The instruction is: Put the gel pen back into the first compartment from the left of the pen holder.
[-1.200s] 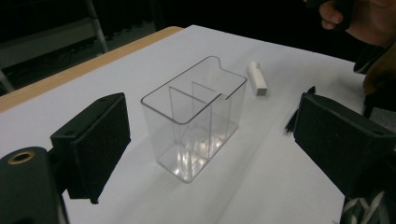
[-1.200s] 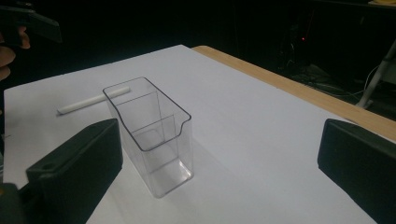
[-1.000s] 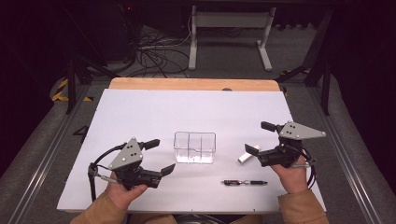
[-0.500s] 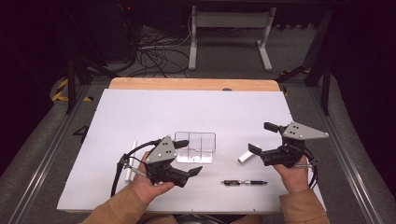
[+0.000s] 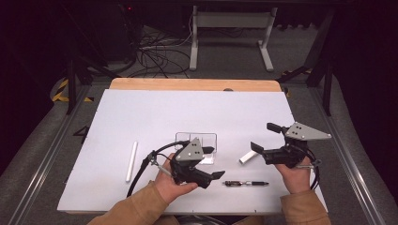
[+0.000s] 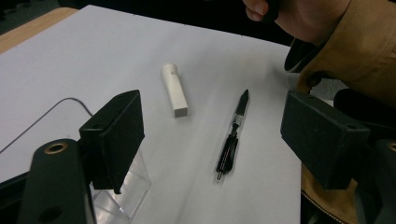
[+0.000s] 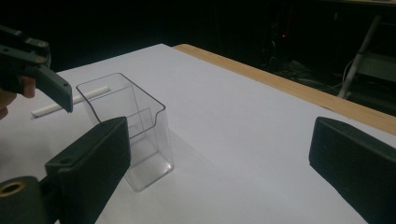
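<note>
Surface: a white sheet-covered table (image 5: 155, 112) with a pale wooden edge at its far side, dark floor and cables beyond.

Left gripper: the black two-jaw left gripper (image 5: 212, 162), held low over the near middle of the table, points toward the person's right. Its jaws stand apart with nothing between them, and they have just been closing somewhat.

Thing ahead of it: a slim black pen with a clear middle section (image 5: 246, 183) lies flat on the table just beyond the near jaw tip, apart from it. In the left gripper view the pen (image 6: 232, 137) sits between the two jaws' lines of sight, further out.

Long axis: the pen runs left to right across the table, roughly along the gripper's pointing direction, so the jaws would straddle it across its width.

Nearer hand: the left gripper's tip is closer to the pen's left end; the black right gripper (image 5: 266, 139), jaws spread and empty, hovers above and behind the pen's right end.

Outward: a short white cylinder (image 5: 246, 157) lies between the two grippers, a clear plastic box (image 5: 209, 138) stands partly behind the left gripper, and a long white stick (image 5: 132, 161) lies well off to the left.
</note>
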